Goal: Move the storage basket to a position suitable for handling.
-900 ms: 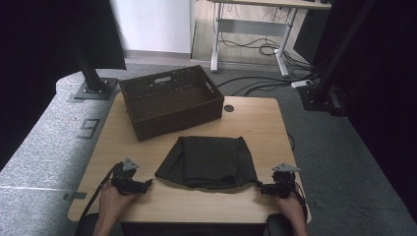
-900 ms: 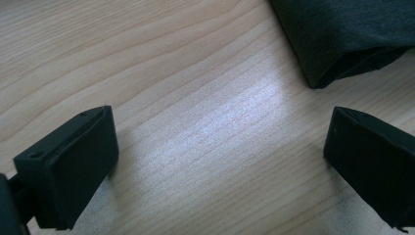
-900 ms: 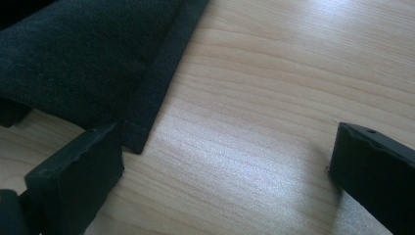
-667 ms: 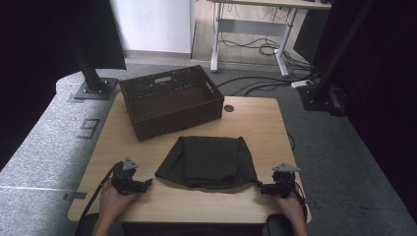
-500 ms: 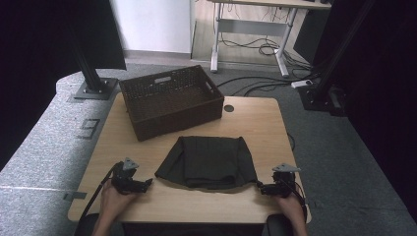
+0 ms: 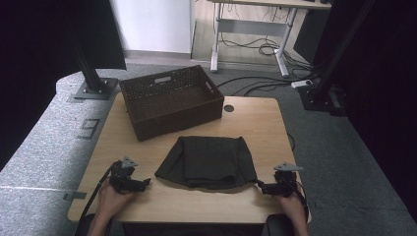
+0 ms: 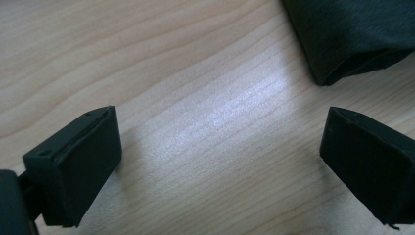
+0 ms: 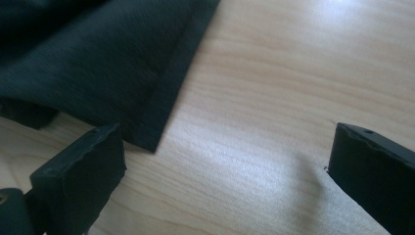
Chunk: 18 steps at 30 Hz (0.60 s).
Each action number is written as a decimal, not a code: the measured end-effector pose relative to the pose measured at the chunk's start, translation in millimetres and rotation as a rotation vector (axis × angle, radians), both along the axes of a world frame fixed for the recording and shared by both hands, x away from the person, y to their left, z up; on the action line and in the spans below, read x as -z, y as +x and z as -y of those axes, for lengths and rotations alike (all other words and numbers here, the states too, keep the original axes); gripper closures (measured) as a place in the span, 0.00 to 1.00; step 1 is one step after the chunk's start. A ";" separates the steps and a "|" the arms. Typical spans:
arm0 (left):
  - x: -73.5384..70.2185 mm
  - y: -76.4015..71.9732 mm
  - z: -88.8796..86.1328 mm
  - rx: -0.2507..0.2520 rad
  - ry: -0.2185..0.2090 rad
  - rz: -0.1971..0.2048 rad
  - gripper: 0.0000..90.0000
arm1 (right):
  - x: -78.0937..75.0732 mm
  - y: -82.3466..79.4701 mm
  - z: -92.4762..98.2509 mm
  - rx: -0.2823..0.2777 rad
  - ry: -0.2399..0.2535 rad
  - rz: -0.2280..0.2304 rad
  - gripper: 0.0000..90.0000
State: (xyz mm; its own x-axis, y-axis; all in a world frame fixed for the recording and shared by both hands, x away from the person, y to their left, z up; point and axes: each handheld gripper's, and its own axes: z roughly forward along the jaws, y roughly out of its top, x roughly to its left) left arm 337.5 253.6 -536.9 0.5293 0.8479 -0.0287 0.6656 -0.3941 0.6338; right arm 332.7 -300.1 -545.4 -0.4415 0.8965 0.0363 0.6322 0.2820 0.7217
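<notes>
Dark cloth: folded garment, flat on the desk near the front edge, just in front of the woven basket.
Handling: probably soft, light and limp; it will likely sag and unfold if lifted by one point.
Where to grip: the two near corners, pinching the hemmed edge.
Left hand-held gripper: jaws wide, nothing between, just beside the cloth's left corner.
Right hand-held gripper: jaws wide, empty, at the right corner.
Change: none visible; both hand-held grippers and the cloth lie as in the earlier frames.
</notes>
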 end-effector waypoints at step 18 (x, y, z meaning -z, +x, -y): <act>-29.9 33.2 33.2 0.067 -0.050 0.057 0.02 | -30.9 20.6 -17.0 -0.042 0.035 0.025 0.00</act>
State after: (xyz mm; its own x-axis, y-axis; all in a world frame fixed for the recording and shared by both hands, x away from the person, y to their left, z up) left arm 370.7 220.4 -507.0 0.5868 0.8088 -0.0379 0.6011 -0.4038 0.6897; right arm 353.3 -283.1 -514.4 -0.4800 0.8755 0.0556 0.6021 0.2826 0.7467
